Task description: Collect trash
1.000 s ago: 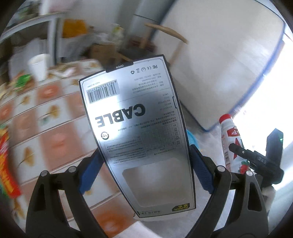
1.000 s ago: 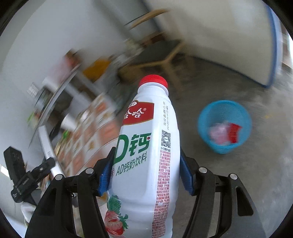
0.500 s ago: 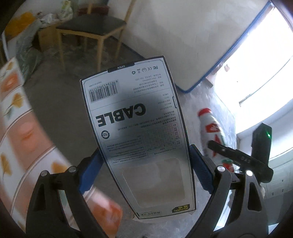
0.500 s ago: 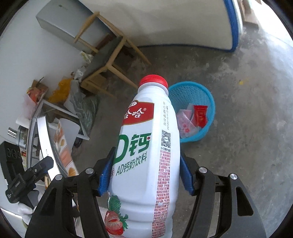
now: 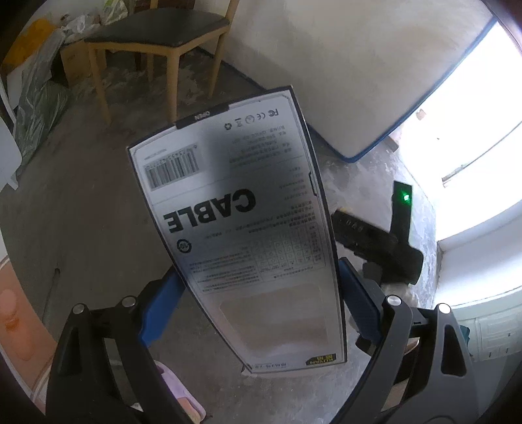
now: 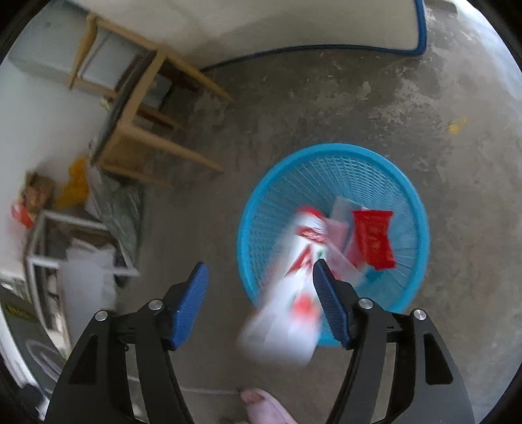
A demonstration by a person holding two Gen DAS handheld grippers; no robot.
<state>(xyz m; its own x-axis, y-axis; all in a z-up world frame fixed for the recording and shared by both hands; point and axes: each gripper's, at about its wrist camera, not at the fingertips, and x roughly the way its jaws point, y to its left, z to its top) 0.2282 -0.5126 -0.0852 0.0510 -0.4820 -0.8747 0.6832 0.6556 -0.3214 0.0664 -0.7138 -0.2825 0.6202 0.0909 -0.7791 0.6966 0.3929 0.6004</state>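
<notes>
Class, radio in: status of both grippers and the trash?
Right gripper open, bottle dropping toward blue basket. Left gripper shut on cable box. Nothing in the way.

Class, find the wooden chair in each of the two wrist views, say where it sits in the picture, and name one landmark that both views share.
Left wrist view: the wooden chair stands at the upper left, above the cable box.
Right wrist view: the wooden chair lies at the upper left, tilted by the lens, left of the blue basket.
Shared landmark: the blue-edged white mattress behind it.
</notes>
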